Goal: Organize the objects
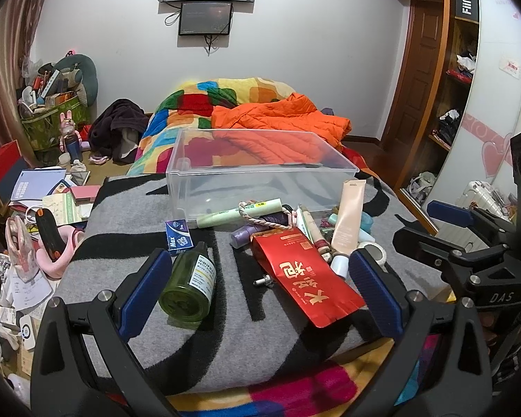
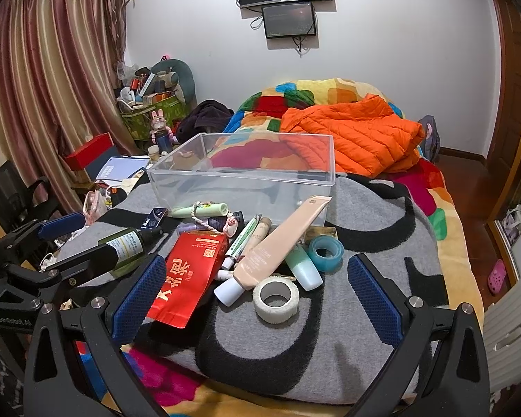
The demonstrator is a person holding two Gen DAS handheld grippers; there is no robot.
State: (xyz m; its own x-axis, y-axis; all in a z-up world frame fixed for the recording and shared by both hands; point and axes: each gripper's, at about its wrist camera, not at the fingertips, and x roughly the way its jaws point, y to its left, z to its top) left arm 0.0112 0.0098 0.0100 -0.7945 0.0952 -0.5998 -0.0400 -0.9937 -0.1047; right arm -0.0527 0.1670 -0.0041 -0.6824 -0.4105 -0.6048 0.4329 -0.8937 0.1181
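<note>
The red foil pouch point(image 2: 187, 278) hides the purple bottle's point(image 1: 243, 234) lower half; its label print is unreadable.

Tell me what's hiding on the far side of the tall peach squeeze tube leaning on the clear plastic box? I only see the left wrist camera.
Observer: A see-through blue tape ring lies flat there, hole up, beside a small mint-and-white tube.
Operator: Is the white round thing near it tape too?
Observer: Yes, it's a white tape roll, lying flat between the open fingers of the right hand-held gripper.
Operator: Is anything on the floor over on that side?
Observer: A pink clog lies on the wooden floor.
</note>
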